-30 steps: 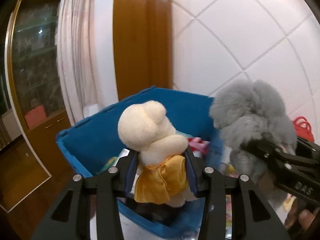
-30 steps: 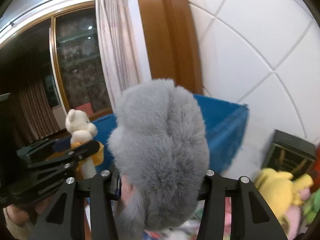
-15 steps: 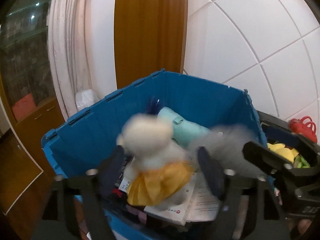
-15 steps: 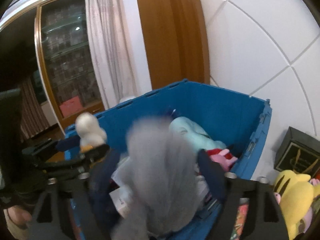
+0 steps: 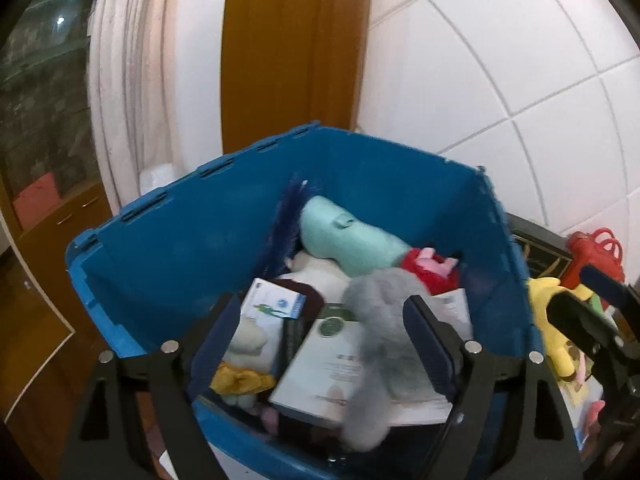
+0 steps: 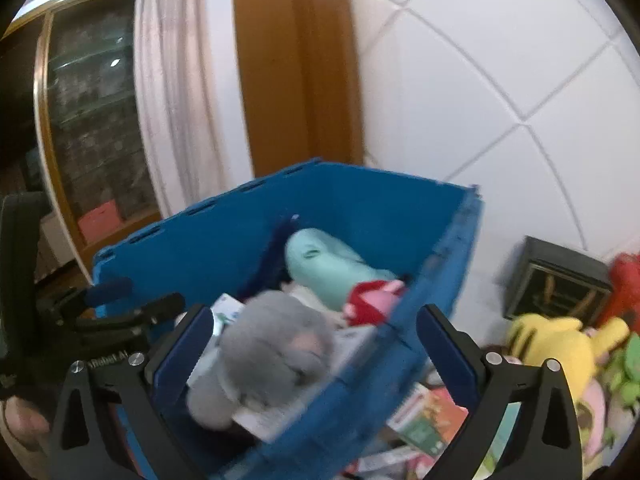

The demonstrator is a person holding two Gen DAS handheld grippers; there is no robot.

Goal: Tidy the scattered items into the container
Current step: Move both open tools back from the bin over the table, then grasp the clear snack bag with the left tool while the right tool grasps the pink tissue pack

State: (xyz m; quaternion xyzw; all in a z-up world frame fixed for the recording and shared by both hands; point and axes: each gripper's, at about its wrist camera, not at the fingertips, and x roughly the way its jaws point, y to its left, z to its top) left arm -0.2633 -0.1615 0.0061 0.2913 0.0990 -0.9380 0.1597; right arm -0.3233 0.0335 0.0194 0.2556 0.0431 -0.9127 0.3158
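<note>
Left gripper [image 5: 320, 344]: my jaws stand wide apart with nothing between them, poised over the blue crate [image 5: 168, 240]; a second ago they pinched the cream teddy bear.
Right gripper [image 6: 316, 344]: spread just as wide and empty, where a second ago it clamped the grey furry plush.
Cream teddy bear [image 5: 246, 354]: now lying inside the crate at its near left corner, yellow skirt bunched beneath it, partly under a small white box [image 5: 276, 304].
Grey furry plush [image 5: 380, 352]: down in the crate too, sprawled across a white booklet [image 5: 320, 372]; blurred, so it may not be settled.
Crate contents: a mint-green plush [image 5: 344, 236] and a red-and-pink toy [image 5: 432, 268] sit toward the far wall.
Outside the crate: a yellow plush [image 6: 552, 344], a dark box [image 6: 560, 280] and picture books [image 6: 424, 420] lie on the floor to the right.
Meaning for the task: I judge two more items tidied in one double drop, with the heap beside the crate left to collect.
</note>
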